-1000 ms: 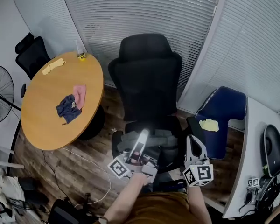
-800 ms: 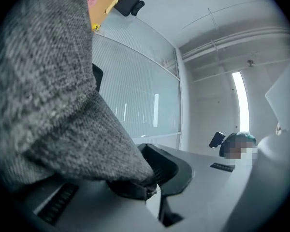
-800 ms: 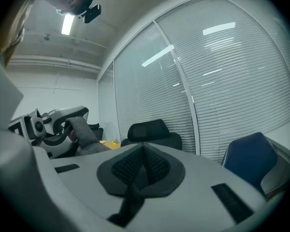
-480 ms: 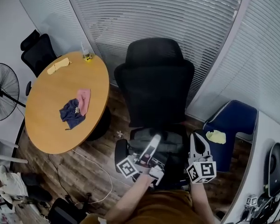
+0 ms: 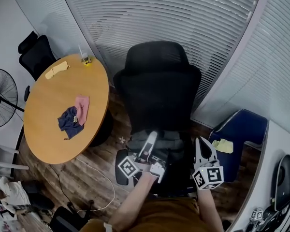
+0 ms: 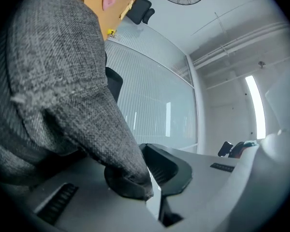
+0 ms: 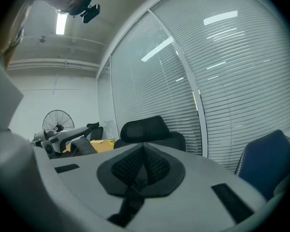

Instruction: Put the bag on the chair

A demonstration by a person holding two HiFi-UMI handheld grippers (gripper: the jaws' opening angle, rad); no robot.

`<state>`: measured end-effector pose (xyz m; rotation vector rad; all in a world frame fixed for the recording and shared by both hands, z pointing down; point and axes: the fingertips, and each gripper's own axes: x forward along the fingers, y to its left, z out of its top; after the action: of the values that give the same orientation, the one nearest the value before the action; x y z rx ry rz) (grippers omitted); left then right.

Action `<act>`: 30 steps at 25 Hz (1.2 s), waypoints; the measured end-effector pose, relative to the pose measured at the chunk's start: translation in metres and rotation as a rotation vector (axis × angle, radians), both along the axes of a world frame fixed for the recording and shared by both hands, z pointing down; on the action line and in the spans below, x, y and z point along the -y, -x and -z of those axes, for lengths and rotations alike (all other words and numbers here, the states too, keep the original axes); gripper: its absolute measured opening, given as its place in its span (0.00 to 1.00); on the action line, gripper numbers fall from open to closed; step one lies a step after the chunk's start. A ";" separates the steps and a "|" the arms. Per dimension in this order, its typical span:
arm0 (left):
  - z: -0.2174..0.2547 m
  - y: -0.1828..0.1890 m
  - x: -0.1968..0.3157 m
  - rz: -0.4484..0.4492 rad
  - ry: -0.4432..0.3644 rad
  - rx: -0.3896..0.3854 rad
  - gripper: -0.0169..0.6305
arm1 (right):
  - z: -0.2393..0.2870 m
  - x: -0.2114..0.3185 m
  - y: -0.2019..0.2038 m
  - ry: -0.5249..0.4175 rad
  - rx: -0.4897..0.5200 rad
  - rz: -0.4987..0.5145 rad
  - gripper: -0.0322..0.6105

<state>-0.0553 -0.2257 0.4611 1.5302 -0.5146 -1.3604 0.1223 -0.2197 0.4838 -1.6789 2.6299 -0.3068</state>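
A black office chair (image 5: 159, 91) stands before the window blinds. The grey fabric bag (image 5: 173, 141) lies over its seat. My left gripper (image 5: 152, 135) points up over the seat and is shut on a fold of the bag (image 6: 63, 81), whose cloth is pinched at the jaw tips (image 6: 146, 190). To the right of the seat, my right gripper (image 5: 202, 142) is shut with nothing between its pads (image 7: 143, 154). The chair (image 7: 147, 128) and the left gripper (image 7: 63, 139) show ahead in the right gripper view.
A round wooden table (image 5: 48, 120) with small cloths stands left of the chair. A floor fan (image 5: 0, 100) and a second black chair (image 5: 34, 54) are at the far left. A blue chair (image 5: 241, 129) and a white desk (image 5: 275, 178) are on the right.
Both grippers have shifted a little toward the chair's back. The left one has sunk slightly with the bag still in its jaws. The jaws have not changed.
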 end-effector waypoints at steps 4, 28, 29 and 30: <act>-0.016 0.007 0.013 0.034 0.051 -0.019 0.06 | -0.009 0.013 -0.004 0.020 -0.011 0.007 0.07; -0.114 0.003 0.063 0.088 0.279 -0.056 0.06 | -0.057 0.056 -0.012 0.136 -0.004 0.055 0.07; -0.115 0.000 0.067 0.076 0.279 -0.044 0.06 | -0.058 0.059 -0.012 0.139 -0.003 0.056 0.07; -0.116 -0.003 0.072 0.065 0.281 -0.030 0.06 | -0.058 0.061 -0.011 0.139 -0.005 0.060 0.07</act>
<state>-0.0527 -0.2976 0.5767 1.2721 -0.7106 -1.2975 0.1333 -0.2810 0.5414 -1.6411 2.7245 -0.4986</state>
